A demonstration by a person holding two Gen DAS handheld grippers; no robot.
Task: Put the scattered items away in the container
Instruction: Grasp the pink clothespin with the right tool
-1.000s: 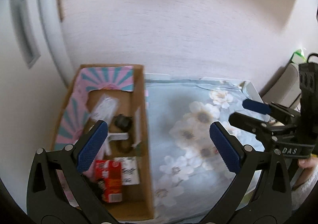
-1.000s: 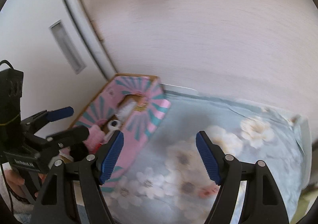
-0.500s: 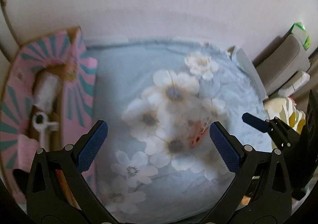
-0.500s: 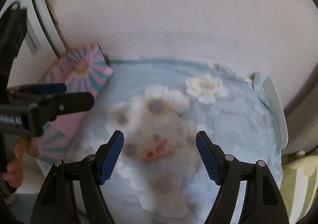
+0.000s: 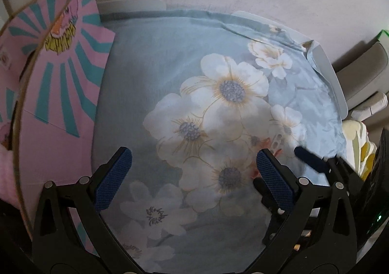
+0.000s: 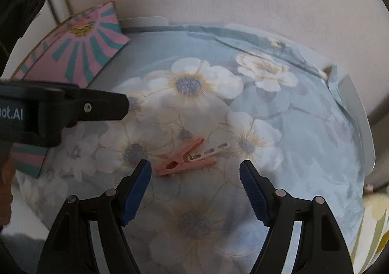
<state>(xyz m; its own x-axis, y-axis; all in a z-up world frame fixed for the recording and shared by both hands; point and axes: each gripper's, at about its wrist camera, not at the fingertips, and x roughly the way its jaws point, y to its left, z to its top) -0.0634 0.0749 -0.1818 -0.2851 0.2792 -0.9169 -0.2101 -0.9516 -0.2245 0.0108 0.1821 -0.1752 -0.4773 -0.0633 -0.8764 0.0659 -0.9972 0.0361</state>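
A pink clothes peg [image 6: 186,159] lies on the floral cloth, with a small white perforated strip [image 6: 214,148] touching its right end. My right gripper [image 6: 195,191] is open and empty, just short of the peg, its fingertips on either side below it. My left gripper [image 5: 193,181] is open and empty over the cloth. The peg shows partly in the left wrist view [image 5: 267,142], behind my left gripper's right finger. The pink and teal cardboard box [image 5: 56,84] stands at the left; its inside is hidden.
The table is covered by a blue cloth with white flowers [image 6: 243,79]. A wall rises behind it. Grey furniture [image 5: 364,67] and a yellow-patterned item [image 5: 357,142] stand off the right edge. The left gripper's black finger [image 6: 97,106] crosses the right wrist view.
Both grippers have swung right, away from the box and over the cloth. The right gripper has come down close to the pink peg. Both stay open.
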